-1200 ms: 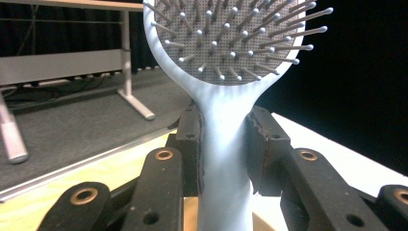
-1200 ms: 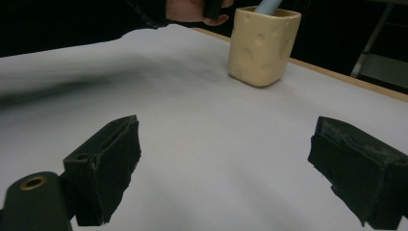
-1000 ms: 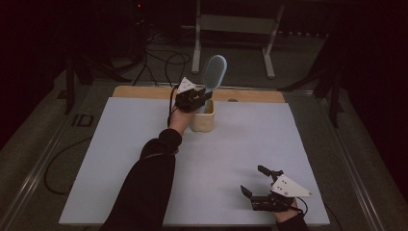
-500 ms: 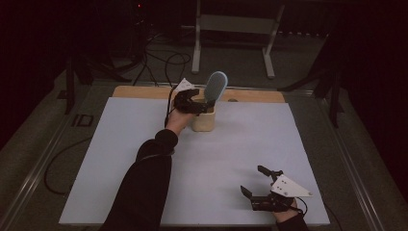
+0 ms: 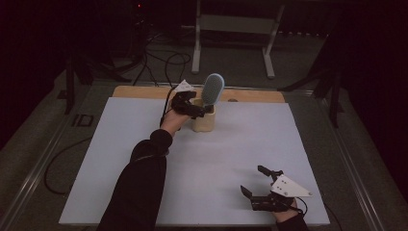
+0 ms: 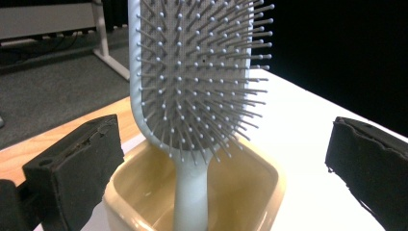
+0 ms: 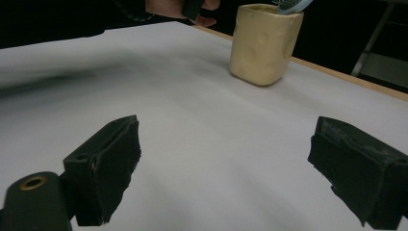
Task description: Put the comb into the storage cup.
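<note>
Gripper, left (image 5: pixel 199 109): jaws spread wide, just opened, pads off the hairbrush (image 6: pixel 197 91) that stands between them. Hairbrush: upper centre of the high view, handle down in a cream cup (image 5: pixel 203 121), long axis upright, bristle head above the rim; touching no pad. Gripper, right (image 5: pixel 262 185): lower right of the frame, jaws spread, nothing between them, well apart from the cup. White table (image 5: pixel 120 159): bare room on every side; its far wooden edge runs close behind the cup.

We see a pale blue-grey hairbrush (image 5: pixel 212 89) standing handle-down in a squarish cream cup (image 5: pixel 204 121), its bristled paddle head upright above the rim. The cup sits near the far edge of the white bench (image 5: pixel 211 159).
</note>
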A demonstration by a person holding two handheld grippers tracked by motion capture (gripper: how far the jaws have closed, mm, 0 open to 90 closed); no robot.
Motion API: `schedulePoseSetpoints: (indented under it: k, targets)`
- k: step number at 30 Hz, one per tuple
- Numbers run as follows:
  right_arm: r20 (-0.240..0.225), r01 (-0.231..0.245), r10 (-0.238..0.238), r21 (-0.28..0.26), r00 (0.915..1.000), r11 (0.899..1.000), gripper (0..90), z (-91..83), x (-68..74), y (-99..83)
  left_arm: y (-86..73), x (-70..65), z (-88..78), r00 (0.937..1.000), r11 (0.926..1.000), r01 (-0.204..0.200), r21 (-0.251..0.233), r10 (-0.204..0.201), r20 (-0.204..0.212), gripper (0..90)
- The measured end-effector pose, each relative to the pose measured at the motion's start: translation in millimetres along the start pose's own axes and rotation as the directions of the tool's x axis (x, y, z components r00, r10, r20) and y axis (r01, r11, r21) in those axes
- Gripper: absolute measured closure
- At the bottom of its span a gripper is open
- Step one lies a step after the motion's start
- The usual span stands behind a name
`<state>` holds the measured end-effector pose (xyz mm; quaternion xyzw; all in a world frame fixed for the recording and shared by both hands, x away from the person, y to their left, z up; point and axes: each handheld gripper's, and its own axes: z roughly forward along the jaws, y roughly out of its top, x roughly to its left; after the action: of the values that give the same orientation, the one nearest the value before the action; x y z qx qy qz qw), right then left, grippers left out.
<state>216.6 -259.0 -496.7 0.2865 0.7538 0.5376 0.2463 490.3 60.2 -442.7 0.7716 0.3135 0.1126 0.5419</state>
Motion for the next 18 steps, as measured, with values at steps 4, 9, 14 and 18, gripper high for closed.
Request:
schedulePoseSetpoints:
  k: [4, 9, 14, 18]
  targets:
    - [0.002, -0.001, 0.001, 0.002, 1.0000, 1.000, 10.1, 0.3, -0.6, -0.3, 1.4, -1.8, -3.3, 0.9997, 0.9999, -0.003, 0.016, 0.002, 0.024, 0.0]
    - [0.001, 0.001, -0.001, 0.003, 1.0000, 1.000, 10.1, 0.8, -0.4, -0.2, 2.8, -4.8, -6.6, 0.9991, 0.9993, -0.021, 0.031, 0.020, 0.038, 0.0]
    - [0.003, 0.001, -0.001, 0.004, 1.0000, 1.000, 10.1, 0.7, -0.2, -0.3, 3.6, -5.6, -13.1, 0.9991, 0.9994, -0.012, 0.032, 0.011, 0.041, 0.0]
    - [-0.001, 0.005, -0.005, 0.003, 1.0000, 1.000, 10.1, 1.2, -0.4, -0.1, 3.1, -7.7, -18.2, 0.9982, 0.9989, -0.023, 0.041, 0.021, 0.057, 0.0]
